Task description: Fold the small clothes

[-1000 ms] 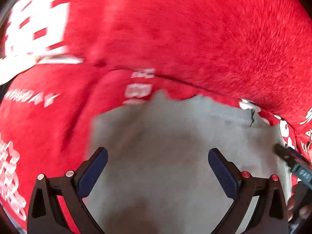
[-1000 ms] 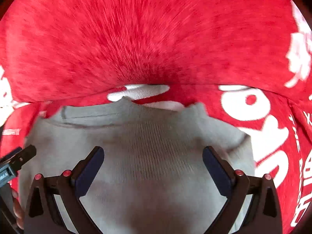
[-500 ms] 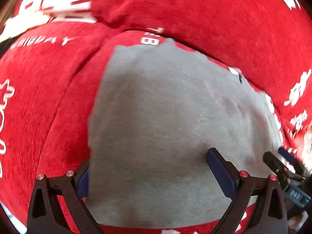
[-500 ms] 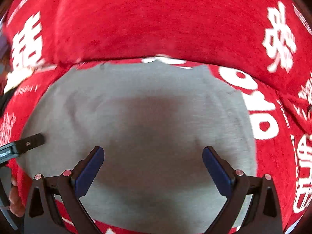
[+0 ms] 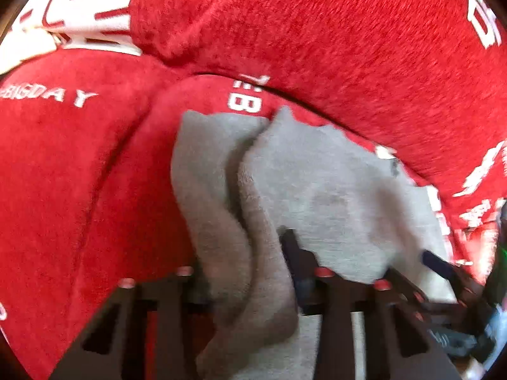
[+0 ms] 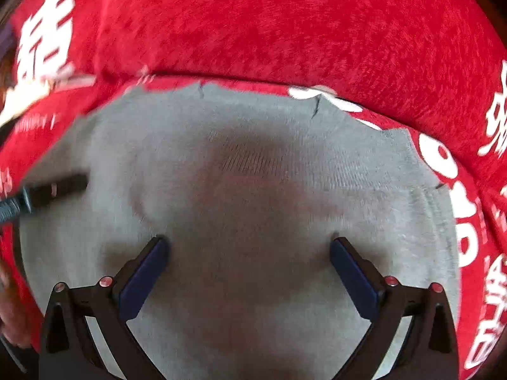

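Note:
A small grey knit garment (image 5: 332,190) lies on a red blanket (image 5: 63,174) with white lettering. My left gripper (image 5: 244,253) points down at the garment's left edge. Its jaws are closing, and a raised ridge of grey cloth is bunched between the pads. In the right wrist view the garment (image 6: 253,158) lies flat and fills the middle. My right gripper (image 6: 248,247) stands wide open on it, both pads (image 6: 149,262) resting on the cloth with nothing pinched. The left finger of the left gripper is hidden behind the cloth.
The red blanket (image 6: 253,25) rises in a thick fold just behind the garment. The right gripper's finger (image 5: 443,269) shows at the right edge of the left wrist view. A left gripper finger (image 6: 60,186) and a hand (image 6: 12,316) show at the left of the right wrist view.
The left gripper went from wide open to closed in on the garment's left edge, pushing the cloth up into a ridge. The right gripper slid along the garment and stayed open.

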`<state>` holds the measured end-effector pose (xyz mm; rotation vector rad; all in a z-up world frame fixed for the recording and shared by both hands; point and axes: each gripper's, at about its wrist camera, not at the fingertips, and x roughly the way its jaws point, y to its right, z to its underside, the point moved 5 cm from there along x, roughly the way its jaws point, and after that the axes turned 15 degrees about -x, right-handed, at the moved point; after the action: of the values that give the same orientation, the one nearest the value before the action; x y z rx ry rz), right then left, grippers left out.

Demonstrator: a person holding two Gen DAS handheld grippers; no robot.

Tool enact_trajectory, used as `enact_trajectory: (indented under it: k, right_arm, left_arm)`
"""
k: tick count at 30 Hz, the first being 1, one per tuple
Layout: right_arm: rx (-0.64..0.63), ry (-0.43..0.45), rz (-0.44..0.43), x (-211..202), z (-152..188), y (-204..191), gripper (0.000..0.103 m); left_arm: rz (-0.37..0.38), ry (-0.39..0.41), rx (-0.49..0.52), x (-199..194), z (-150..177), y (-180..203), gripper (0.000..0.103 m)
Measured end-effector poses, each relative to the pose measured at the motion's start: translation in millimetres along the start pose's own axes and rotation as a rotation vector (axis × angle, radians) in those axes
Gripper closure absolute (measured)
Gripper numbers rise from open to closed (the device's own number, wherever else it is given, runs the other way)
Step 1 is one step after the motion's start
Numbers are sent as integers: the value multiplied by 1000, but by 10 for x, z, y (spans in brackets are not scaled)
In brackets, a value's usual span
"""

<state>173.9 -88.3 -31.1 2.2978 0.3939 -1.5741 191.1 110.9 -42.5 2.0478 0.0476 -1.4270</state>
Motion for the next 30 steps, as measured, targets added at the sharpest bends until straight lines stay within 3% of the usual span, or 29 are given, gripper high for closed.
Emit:
enact_trajectory:
  k: [5, 6, 7, 8, 9, 10, 11, 12, 13, 16, 21, 25, 30]
  right_arm:
    - [53, -46, 8, -25, -118, 77, 0]
    - [52, -31, 28, -85, -110, 92, 0]
    - [46, -13, 54, -160, -83, 109, 0]
    - [45, 0, 82, -222, -36, 129, 0]
    - [49, 1, 99, -247, 4, 145, 0]
    - [55, -9, 112, -247, 49, 168, 0]
    - [60, -32, 112, -200, 119, 182, 0]
    - [59, -58, 101, -125, 166, 197, 0]
    - [64, -65, 83, -71, 212, 196, 0]
    - [57, -13, 87, -73, 221, 216, 0]
    - [73, -39, 77, -150, 258, 227, 0]
    - [5, -37, 96, -205, 318, 162, 0]
    - [50, -8, 92, -499, 448, 424, 0]
  left_arm:
    - [13, -4, -10, -13, 17, -54, 72]
    - [13, -3, -22, -19, 39, -71, 67]
    - [27, -10, -29, -14, 37, -56, 53]
    - [51, -20, -19, -9, 64, -9, 44]
    - [52, -20, -5, 6, 81, 37, 37]
    - [5, -5, 27, 27, 111, 94, 37]
    - [-37, 7, 60, 36, 149, 130, 38]
    - [-69, 23, 85, 53, 158, 155, 53]
    - [-106, 44, 113, 52, 178, 179, 61]
    - [-86, 22, 70, -10, 153, 136, 76]
    - [-120, 19, 72, -109, 169, 152, 79]
    - [-171, 36, 87, -241, 206, 295, 79]
    - [-227, 32, 106, -354, 202, 500, 79]
